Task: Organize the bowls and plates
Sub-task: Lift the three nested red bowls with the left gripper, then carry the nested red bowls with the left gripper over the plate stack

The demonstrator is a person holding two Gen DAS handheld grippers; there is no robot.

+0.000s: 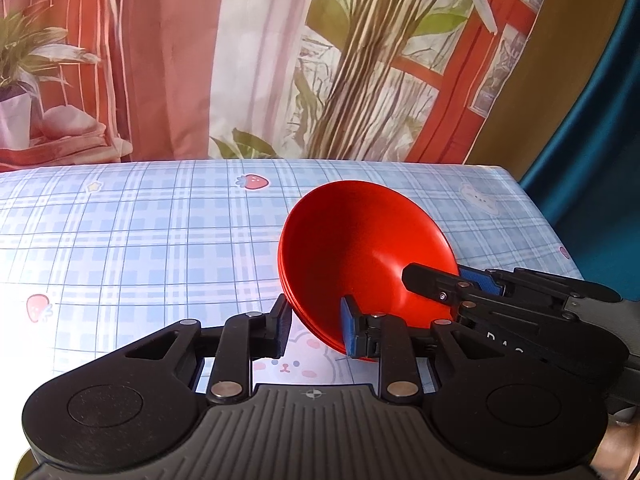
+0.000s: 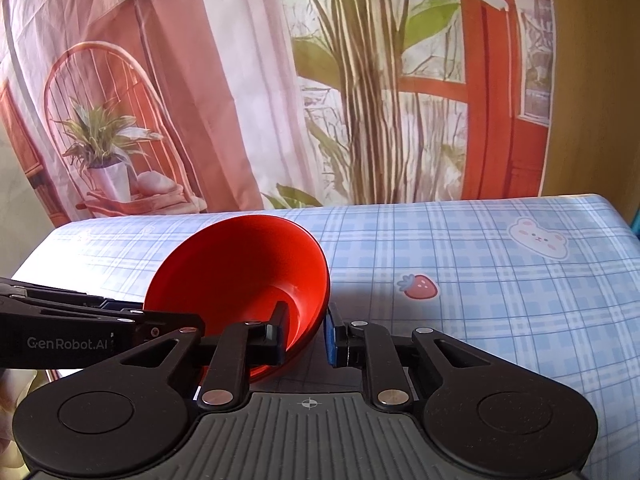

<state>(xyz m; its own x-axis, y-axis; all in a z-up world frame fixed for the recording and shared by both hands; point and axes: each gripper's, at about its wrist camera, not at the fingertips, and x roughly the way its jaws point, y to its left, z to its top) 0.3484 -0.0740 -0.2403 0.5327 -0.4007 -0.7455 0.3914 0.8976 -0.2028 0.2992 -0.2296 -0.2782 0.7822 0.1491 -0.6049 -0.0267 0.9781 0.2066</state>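
A stack of nested red bowls (image 1: 360, 248) is tipped up on the blue checked tablecloth (image 1: 140, 240), with its opening facing me. My left gripper (image 1: 316, 328) is shut on its near rim, the blue pad inside and the black finger outside. My right gripper (image 1: 448, 280) comes in from the right and clamps the rim on that side. In the right wrist view the red bowls (image 2: 240, 272) sit left of centre. There my right gripper (image 2: 306, 332) is shut on the rim, one finger inside and the blue pad outside. My left gripper (image 2: 132, 312) reaches in from the left.
The tablecloth (image 2: 500, 280) carries strawberry and bear prints. A printed fabric backdrop (image 1: 320, 60) hangs right behind the table's far edge. The table's right edge (image 1: 552, 224) drops off beside a teal curtain. A hand shows at the lower right.
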